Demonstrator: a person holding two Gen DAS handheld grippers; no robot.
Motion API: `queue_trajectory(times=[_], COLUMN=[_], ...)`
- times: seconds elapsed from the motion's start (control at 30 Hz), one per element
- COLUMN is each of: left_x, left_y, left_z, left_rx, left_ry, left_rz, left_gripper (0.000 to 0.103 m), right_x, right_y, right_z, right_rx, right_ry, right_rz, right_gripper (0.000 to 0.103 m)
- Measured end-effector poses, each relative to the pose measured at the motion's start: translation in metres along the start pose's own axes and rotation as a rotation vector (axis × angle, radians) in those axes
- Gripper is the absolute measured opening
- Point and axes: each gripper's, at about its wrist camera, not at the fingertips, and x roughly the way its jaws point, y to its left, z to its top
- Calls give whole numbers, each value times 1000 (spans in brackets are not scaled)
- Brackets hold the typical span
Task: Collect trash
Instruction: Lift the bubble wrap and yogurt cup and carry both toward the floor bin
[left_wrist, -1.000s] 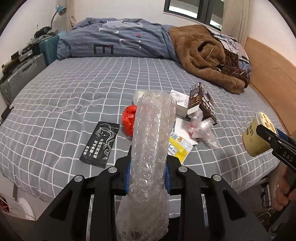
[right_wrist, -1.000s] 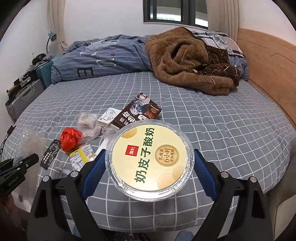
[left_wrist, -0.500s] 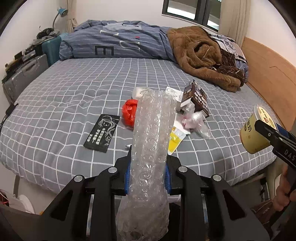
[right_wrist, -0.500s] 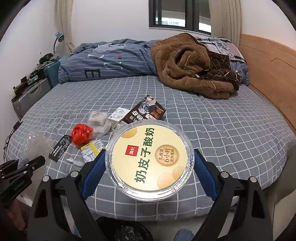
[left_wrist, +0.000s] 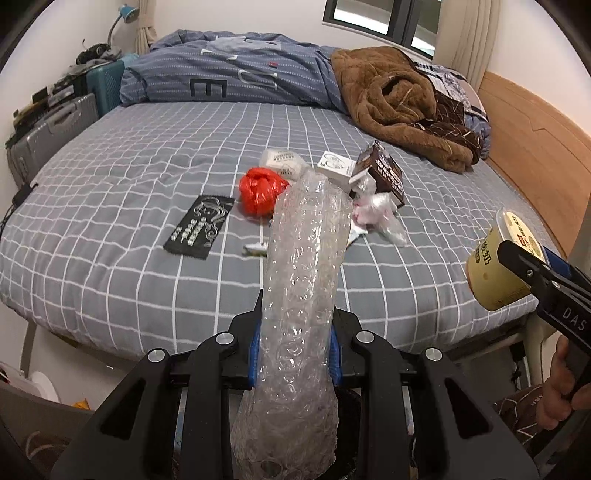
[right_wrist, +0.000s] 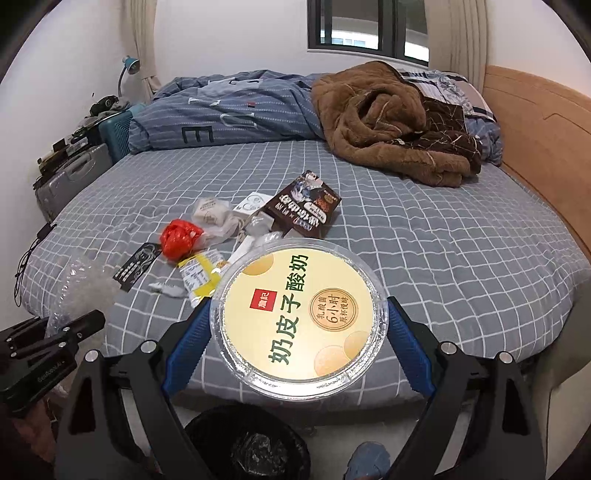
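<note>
Here your left gripper pinches a roll of bubble wrap between its blue pads, the roll standing upright toward twelve o'clock in the left wrist view. Your right gripper is spread wide and clamps a yoghurt tub by its rim, lid facing the camera. Below the tub, at six o'clock in the right wrist view, stands a black bin lined with a dark bag. The remaining trash lies on the checked bed: a red plastic bag at ten o'clock of the tub, a yellow wrapper just beside it, a black sachet at nine o'clock, and a brown carton at twelve o'clock. A brown blanket is heaped near the headboard.
</note>
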Motion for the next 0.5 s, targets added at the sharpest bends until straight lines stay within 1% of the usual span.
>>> queue_trajectory(times=[0.2,0.5], left_x=[-5,-7], left_y=[1,7], left_z=[-19,-46], left_rx=[-11,-33], left_ry=[14,50], left_rz=[-8,-1], left_gripper=[26,26], right_x=[-4,-3], right_y=[6,11], right_z=[-16,-42], right_rx=[-3,-1], right_ry=[24,70], right_rz=[14,22], right_gripper=[86,86])
